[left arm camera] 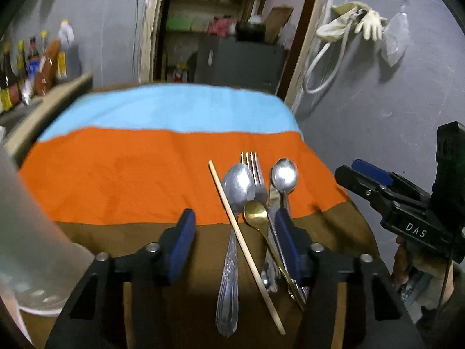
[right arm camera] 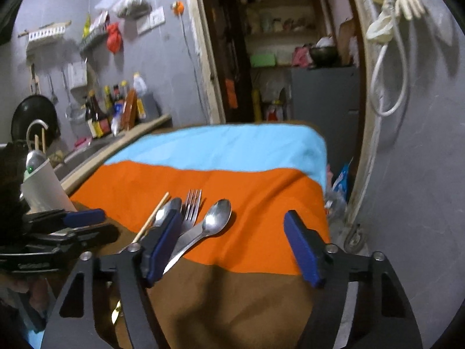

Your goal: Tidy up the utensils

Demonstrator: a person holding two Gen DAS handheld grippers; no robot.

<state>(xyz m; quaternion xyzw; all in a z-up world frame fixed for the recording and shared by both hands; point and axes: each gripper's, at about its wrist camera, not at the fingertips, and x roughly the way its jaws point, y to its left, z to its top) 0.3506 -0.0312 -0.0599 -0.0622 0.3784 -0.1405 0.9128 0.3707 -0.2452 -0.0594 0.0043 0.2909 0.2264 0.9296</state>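
Several utensils lie in a bunch on the striped cloth (left arm camera: 116, 174): a large silver spoon (left arm camera: 237, 186), a fork (left arm camera: 252, 168), a small silver spoon (left arm camera: 284, 174), a gold spoon (left arm camera: 255, 213) and a wooden chopstick (left arm camera: 244, 244). My left gripper (left arm camera: 234, 218) hovers open over their handles, its blue pads either side of the bunch and not pressing on it. My right gripper (right arm camera: 232, 221) is open above the cloth, just right of the fork (right arm camera: 191, 206) and small spoon (right arm camera: 218, 216). Its left finger hides part of the large spoon (right arm camera: 171, 206).
A white cup (right arm camera: 43, 186) holding a few utensils stands at the table's left edge, close to my left gripper (right arm camera: 87, 221). Behind it are a sink counter and bottles (right arm camera: 110, 110). A grey wall (right arm camera: 421, 174) runs close along the table's right side.
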